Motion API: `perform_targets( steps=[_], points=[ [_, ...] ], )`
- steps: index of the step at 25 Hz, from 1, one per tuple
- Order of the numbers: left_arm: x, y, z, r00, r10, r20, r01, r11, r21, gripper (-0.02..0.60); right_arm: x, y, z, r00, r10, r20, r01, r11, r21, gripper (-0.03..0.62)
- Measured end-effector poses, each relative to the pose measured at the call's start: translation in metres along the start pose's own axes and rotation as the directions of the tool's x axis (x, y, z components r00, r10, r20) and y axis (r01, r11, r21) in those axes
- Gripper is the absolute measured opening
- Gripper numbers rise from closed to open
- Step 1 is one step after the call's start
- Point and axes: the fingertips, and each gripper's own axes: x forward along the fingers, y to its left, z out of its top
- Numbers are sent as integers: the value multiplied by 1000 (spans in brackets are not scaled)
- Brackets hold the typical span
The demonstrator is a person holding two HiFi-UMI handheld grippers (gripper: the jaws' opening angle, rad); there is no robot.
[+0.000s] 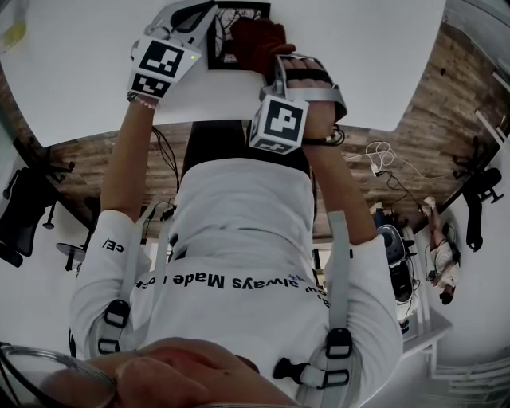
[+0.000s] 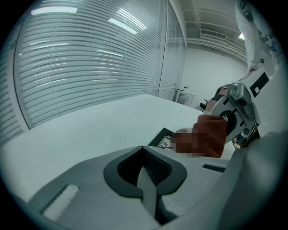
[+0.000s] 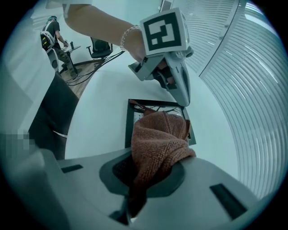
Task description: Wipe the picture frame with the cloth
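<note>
A black picture frame [image 1: 233, 11] lies flat on the white table [image 1: 382, 64]. My right gripper [image 1: 272, 65] is shut on a reddish-brown cloth [image 3: 157, 139], which hangs from the jaws and rests on the near part of the frame [image 3: 129, 123]. My left gripper [image 3: 183, 99] has its jaws together with nothing between them. Its tip is down at the frame's far corner. In the left gripper view the frame's corner [image 2: 163, 136] shows just beyond the jaws, with the cloth [image 2: 216, 130] behind it.
The table's curved edge runs close to my body, over a wooden floor [image 1: 414, 135] with loose cables [image 1: 381, 153]. Black office chairs [image 1: 24, 215] stand to the side. Another person [image 1: 442, 255] is at a small desk. A wall of blinds [image 2: 81, 67] stands beyond the table.
</note>
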Motion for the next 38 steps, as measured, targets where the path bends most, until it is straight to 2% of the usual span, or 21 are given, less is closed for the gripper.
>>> perform_targets(
  steps=[10, 15, 19, 23, 27, 31, 38],
  points=[
    [-6, 1, -1, 1000, 1, -7, -1, 1000, 7, 2, -11, 58, 2, 992, 123, -16, -123, 992, -23, 20],
    [1, 2, 1, 1000, 1, -25, 0, 1000, 22, 2, -32, 66, -2, 984, 176, 2, -176, 984, -8, 20],
    [-5, 0, 2, 999, 15, -50, -14, 999, 33, 2, -76, 45, 7, 987, 129, 92, -137, 986, 92, 20],
    [-42, -7, 27, 999, 38, 13, -37, 999, -18, 2, -128, 4, 22, 974, 0, 225, -53, 971, 231, 20],
    [-87, -22, 76, 989, 67, 129, -57, 995, -83, 2, -178, -40, 30, 919, -159, 362, 14, 928, 372, 20],
    [-141, -53, 122, 965, 96, 244, -62, 987, -145, 2, -228, -64, 38, 857, -288, 427, 68, 885, 460, 20],
    [-207, -80, 201, 902, 134, 410, -87, 988, -131, 2, -309, -114, 54, 704, -461, 541, 82, 808, 583, 20]
  ],
)
